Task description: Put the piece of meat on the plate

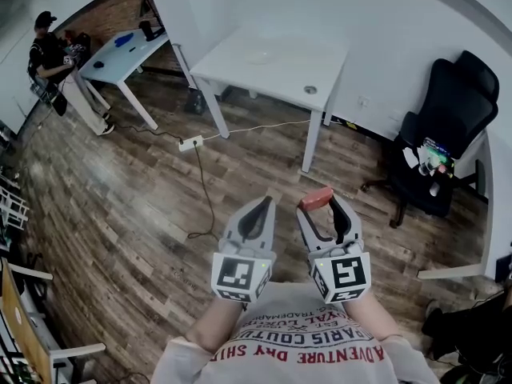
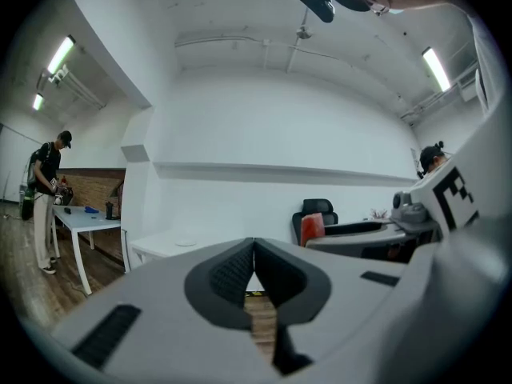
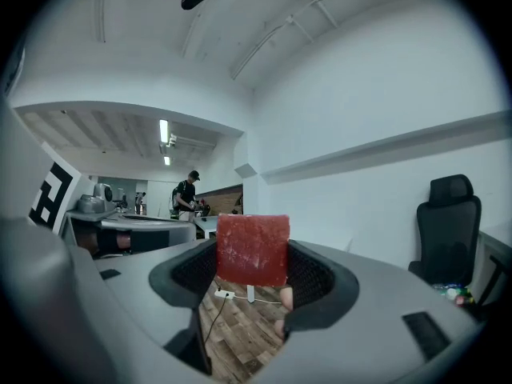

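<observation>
the right gripper [image 3: 252,256] has the piece of meat [image 3: 253,249] clamped between its fingers, which are spread wide to span the red slab. the slab's upper part stands above the fingers, probably to ease release. the left gripper [image 2: 254,250] has its fingers closed together and is empty and idle. both are held level at chest height, side by side, aimed at the white bench [image 1: 280,74] well ahead, where a pale plate [image 1: 260,54] appears to sit.

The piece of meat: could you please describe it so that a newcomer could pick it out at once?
From the white table by the wall, come down to the two grippers over the wooden floor. The piece of meat is the flat red square slab clamped in the right gripper; the left gripper is shut and empty.
</observation>
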A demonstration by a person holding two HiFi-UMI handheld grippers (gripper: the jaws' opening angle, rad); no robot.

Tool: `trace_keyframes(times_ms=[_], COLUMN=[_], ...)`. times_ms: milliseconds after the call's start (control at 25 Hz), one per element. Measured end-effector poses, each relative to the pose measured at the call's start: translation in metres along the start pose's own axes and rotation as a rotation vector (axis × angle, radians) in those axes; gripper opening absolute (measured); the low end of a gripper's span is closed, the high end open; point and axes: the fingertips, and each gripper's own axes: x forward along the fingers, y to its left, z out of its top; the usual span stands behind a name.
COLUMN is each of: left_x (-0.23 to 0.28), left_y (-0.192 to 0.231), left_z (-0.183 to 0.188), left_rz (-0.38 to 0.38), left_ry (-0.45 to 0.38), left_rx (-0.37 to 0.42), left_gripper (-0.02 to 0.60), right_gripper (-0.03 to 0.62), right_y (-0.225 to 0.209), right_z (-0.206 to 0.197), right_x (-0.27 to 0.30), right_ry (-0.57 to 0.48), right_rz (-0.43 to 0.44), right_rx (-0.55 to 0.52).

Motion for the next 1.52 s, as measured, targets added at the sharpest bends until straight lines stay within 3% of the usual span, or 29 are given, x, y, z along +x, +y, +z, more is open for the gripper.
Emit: trace_keyframes(times_ms=[280,560,880,1240,1520], left_x=[0.011,0.035,0.071,0.102,0.118], left_y=[0.016,0.067,0.152,0.286,0.356], left_z=[-0.004,-0.004,0.001,0.008,-0.001], left_rz=[0.003,0.009,-0.025,-0.047,-0.052], left_ry=[0.019,0.009,0.009,0.012,0.022], left_rx=[0.009,-0.023,-0.069,-0.063,-0.060], left_gripper=[0.008,0.008,0.008,0.008,0.008], right_gripper=[0.279,0.279,0.279,0.279,0.279], right_y=[0.003,0.009,0.022,0.071,0.090], right_z=[0.001,0.002,0.012,0.028,0.021], right_x=[0.022,0.070,0.149,0.266,0.336], right_ry=[0.000,0.029,0.067,0.074,0.095], right_rz=[0.035,0.028,-0.028,-0.064,-0.085], right_rx=[-0.020,-0.020,-0.025,-0.035,-0.008])
